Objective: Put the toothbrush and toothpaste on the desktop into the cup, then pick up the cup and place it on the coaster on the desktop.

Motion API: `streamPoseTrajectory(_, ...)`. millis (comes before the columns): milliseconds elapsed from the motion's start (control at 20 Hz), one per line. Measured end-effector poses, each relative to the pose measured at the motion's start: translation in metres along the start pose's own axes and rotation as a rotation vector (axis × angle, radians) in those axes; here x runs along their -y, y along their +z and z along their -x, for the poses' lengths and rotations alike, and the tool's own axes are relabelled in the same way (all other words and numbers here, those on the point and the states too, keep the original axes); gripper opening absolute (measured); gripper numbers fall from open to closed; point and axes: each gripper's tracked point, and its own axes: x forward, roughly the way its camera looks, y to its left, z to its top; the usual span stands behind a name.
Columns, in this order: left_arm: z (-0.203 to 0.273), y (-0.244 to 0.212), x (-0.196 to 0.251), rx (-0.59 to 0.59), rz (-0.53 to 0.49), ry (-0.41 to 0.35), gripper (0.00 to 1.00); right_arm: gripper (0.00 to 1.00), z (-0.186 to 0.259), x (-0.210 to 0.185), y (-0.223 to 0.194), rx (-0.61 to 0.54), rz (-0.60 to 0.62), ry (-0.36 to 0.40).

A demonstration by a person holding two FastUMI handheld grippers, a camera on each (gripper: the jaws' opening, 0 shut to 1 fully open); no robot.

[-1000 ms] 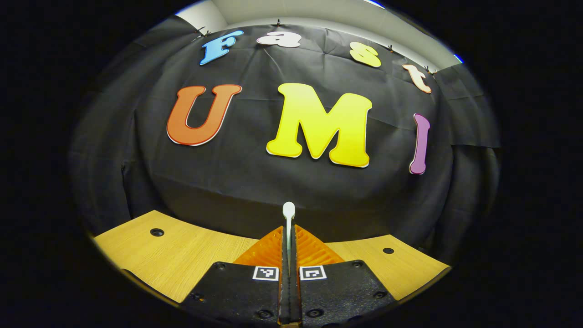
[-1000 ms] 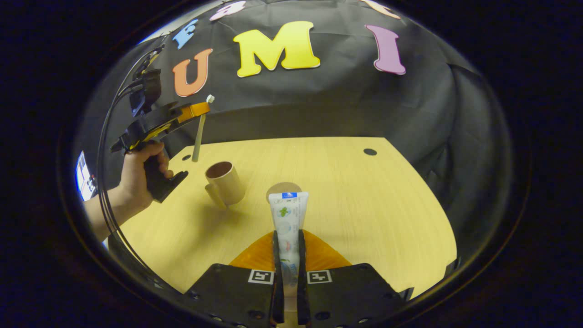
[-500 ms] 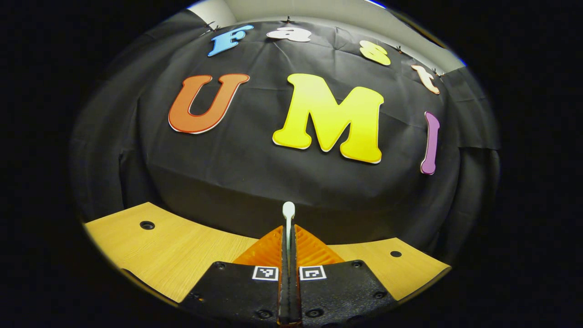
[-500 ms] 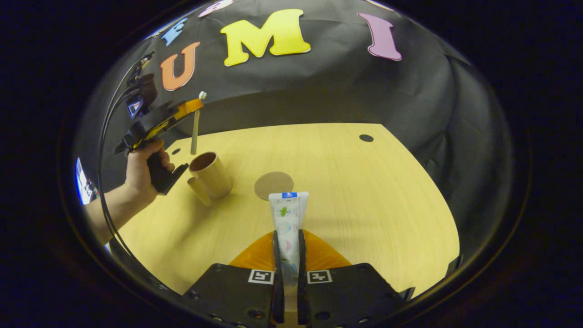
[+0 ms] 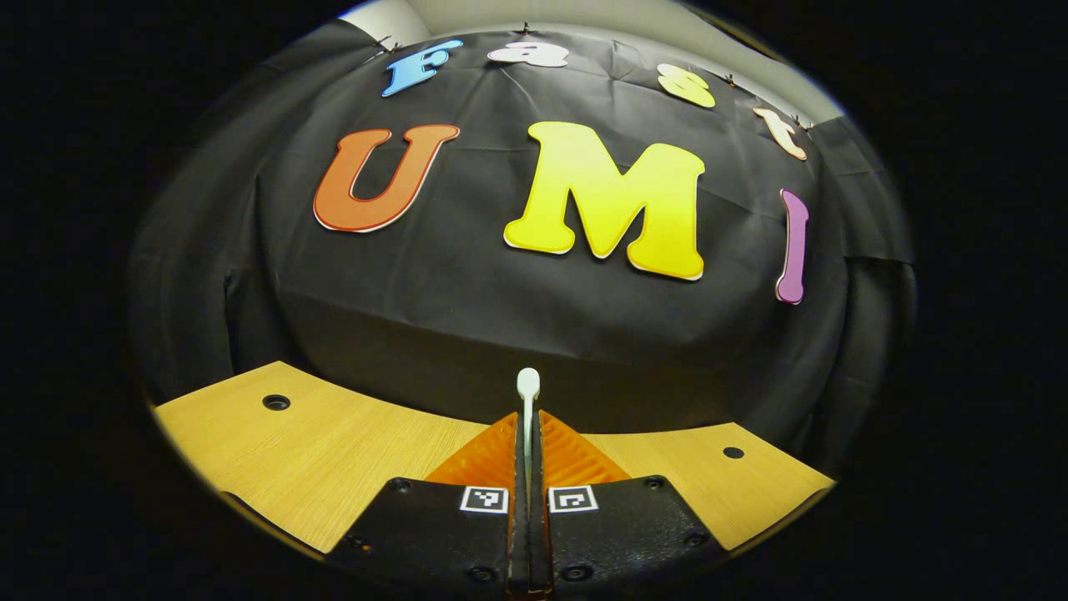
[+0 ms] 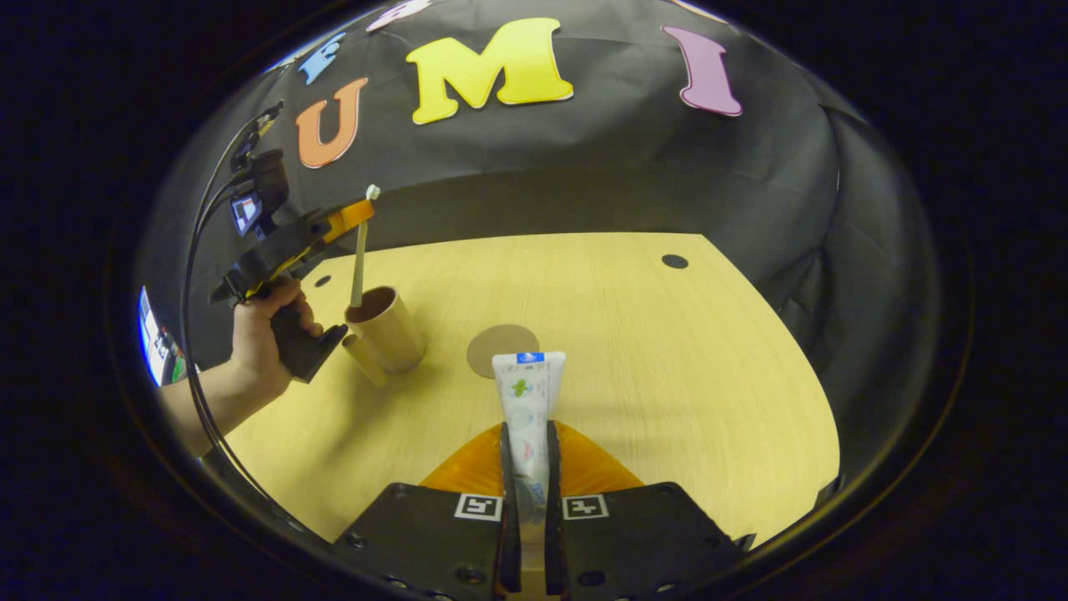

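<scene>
- the left gripper (image 5: 527,434) has its fingers clamped on the toothbrush (image 5: 527,392), whose white end sticks up between the fingertips in the left gripper view.
- in the right gripper view the same left gripper (image 6: 355,215) is held by a hand (image 6: 259,334) above the left side of the table (image 6: 667,376), with the toothbrush (image 6: 359,259) hanging nearly upright below the fingers.
- the lower end of the toothbrush sits at the mouth of the cup (image 6: 385,330); whether it is inside the rim or just above cannot be told.
- the cup stands upright on the table, handle toward the hand, just beside the gripper's grip.
- the right gripper (image 6: 529,442) has its fingers pressed on the toothpaste (image 6: 527,392), the tube pointing forward, lifted off the table.
- the round coaster (image 6: 496,349) lies flat on the table, bare, to the right of the cup and apart from it, partly behind the tube's far end.
- the table (image 5: 334,451) carries small dark holes near its far corners.
</scene>
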Motion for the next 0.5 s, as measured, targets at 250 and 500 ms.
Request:
streamPoseTrajectory(250, 0.007, -0.008, -0.003, -0.025, -0.013, 0.015, 0.05, 0.11, 0.006, -0.007, -0.002, 0.012, 0.013, 0.011)
streamPoseTrajectory(500, 0.028, -0.021, -0.006, -0.065, -0.025, 0.031, 0.06, 0.11, 0.011, -0.014, -0.001, 0.028, 0.023, 0.024)
